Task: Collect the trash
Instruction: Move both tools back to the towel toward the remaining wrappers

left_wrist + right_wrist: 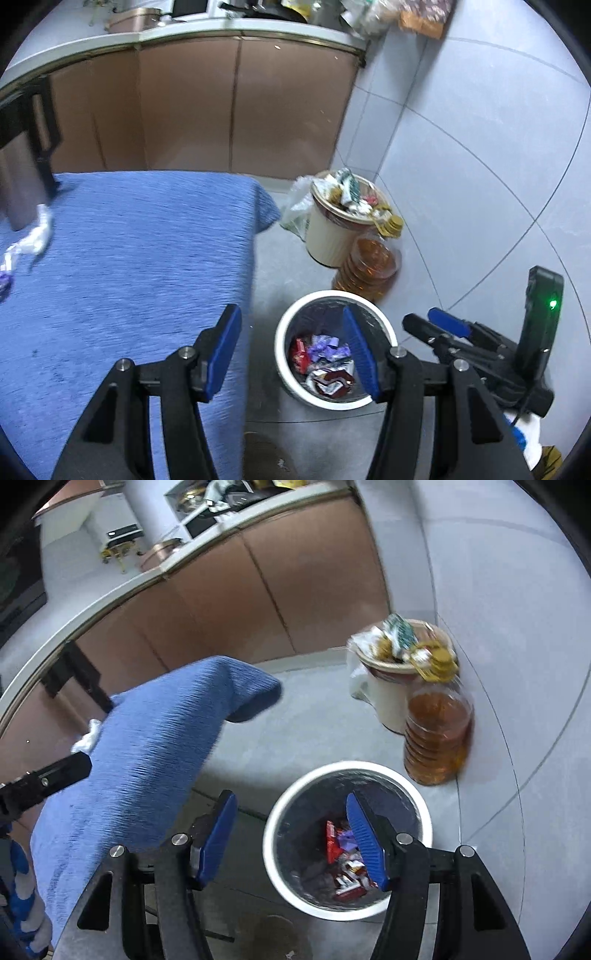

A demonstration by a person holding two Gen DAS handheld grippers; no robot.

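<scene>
Both claws are hanging empty right now. The left claw [295,349] has its blue pads spread well apart with nothing between them; one pad sits over the edge of the blue cloth, the other over the bin's opening. The right claw [291,840] looks the same, jaws apart and nothing gripped, its right pad hovering above the bin's mouth. From the left camera you can also see the right claw off to the side, low at the right edge, with a little green light glowing on its body.

Straight below them on the floor is the white-rimmed waste bin [284,354], and that's where the trash is: crumpled wrappers [325,363], red, purple and silvery, piled in the bottom. The right view shows the same wrappers [343,864] down in there.

Left of the bin is the tabletop [129,258] under its blue cloth, and a couple of bits are lying on it at the far left edge: a white crumpled scrap [38,232] and a purple-ish wrapper [5,280], both well away from the claws.

Beyond the bin, against the tiled wall, stands a big bottle of amber oil [437,734], touching or just beside a cream bucket [384,698] overflowing with other rubbish. Brown cabinet doors [221,107] run along the back.
</scene>
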